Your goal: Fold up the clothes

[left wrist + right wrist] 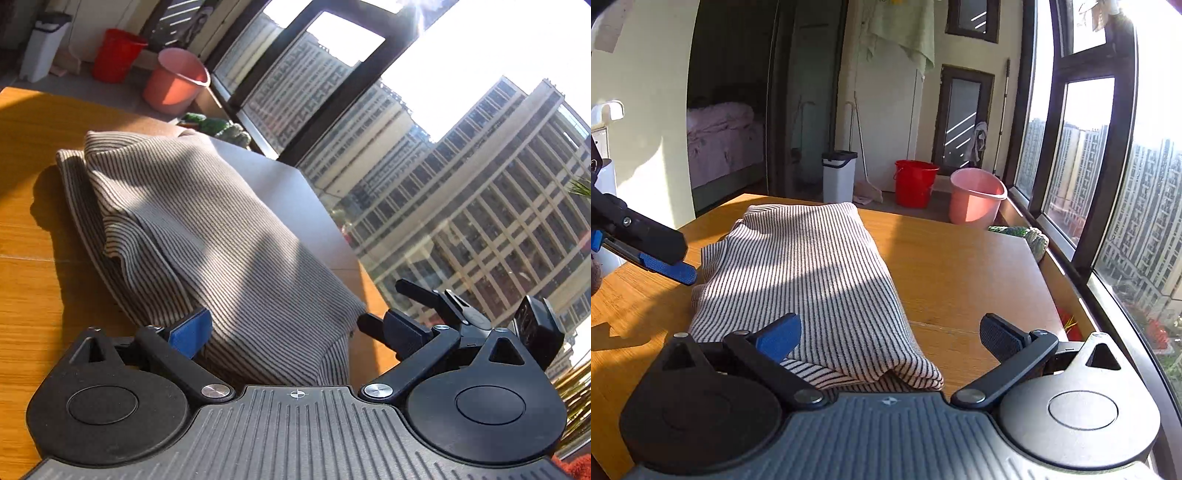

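A beige garment with thin dark stripes (207, 236) lies folded into a long bundle on the wooden table (33, 288); it also shows in the right wrist view (805, 280). My left gripper (295, 332) is open, its fingers on either side of the garment's near end, holding nothing. My right gripper (894, 339) is open over the garment's near end, empty. The right gripper shows in the left wrist view (417, 314) beside the garment. The left gripper's blue fingertips (670, 269) show at the garment's left edge.
A pink bucket (975, 201), a red bucket (914, 182) and a white bin (838, 177) stand on the floor beyond the table. A green knitted item (1030, 236) lies at the table's far right corner by the window. The table edge (1067, 306) runs along the window.
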A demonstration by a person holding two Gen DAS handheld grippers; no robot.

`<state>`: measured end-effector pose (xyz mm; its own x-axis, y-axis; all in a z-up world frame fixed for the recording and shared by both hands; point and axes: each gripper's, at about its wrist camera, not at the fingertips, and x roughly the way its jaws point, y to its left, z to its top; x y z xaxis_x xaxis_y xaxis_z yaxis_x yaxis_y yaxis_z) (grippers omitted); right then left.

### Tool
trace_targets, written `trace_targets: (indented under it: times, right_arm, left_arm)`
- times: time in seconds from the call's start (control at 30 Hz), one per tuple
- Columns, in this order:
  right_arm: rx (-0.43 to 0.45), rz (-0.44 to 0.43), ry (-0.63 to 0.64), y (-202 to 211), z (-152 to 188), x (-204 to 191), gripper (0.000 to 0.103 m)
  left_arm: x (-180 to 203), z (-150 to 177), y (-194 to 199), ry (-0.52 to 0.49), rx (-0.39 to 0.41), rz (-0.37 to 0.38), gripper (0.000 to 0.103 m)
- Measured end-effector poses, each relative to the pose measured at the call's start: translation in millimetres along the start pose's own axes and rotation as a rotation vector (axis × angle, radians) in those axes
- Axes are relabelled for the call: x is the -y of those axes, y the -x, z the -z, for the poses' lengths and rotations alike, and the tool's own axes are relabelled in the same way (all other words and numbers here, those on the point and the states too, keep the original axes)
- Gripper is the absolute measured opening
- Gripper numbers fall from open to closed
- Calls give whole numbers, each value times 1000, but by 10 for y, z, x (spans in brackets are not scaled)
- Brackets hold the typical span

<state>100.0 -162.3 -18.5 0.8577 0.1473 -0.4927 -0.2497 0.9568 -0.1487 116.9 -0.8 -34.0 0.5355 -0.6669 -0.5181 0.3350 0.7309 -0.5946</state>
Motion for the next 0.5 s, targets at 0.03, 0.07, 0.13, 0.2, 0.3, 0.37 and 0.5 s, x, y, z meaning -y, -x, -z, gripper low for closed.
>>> trace_targets:
  times: [0.03, 0.07, 0.13, 0.2, 0.3, 0.37, 0.5]
  right_arm:
    - [-9, 62, 12, -93, 24, 39, 103]
    - [-27, 84, 15, -154, 54, 60, 103]
    - [-73, 84, 8, -237, 119, 84, 103]
    - [-105, 78, 8, -274, 165, 85, 103]
    - [-113, 21, 14, -154, 209, -14, 103]
    - [-114, -54, 7, -60, 259, -122, 103]
    - [-104, -117, 27, 47, 299, -259, 103]
  left_arm:
    - [24, 40, -117, 1, -24, 4, 102]
    - [48, 80, -233, 2, -48, 9, 102]
    - [113, 96, -289, -57, -44, -19, 102]
    - [124, 81, -292, -83, -42, -34, 101]
    - [40, 29, -278, -100, -16, -81, 101]
    - [-27, -9, -273, -110, 9, -126, 101]
    - [-81, -32, -231, -101, 12, -134, 101]
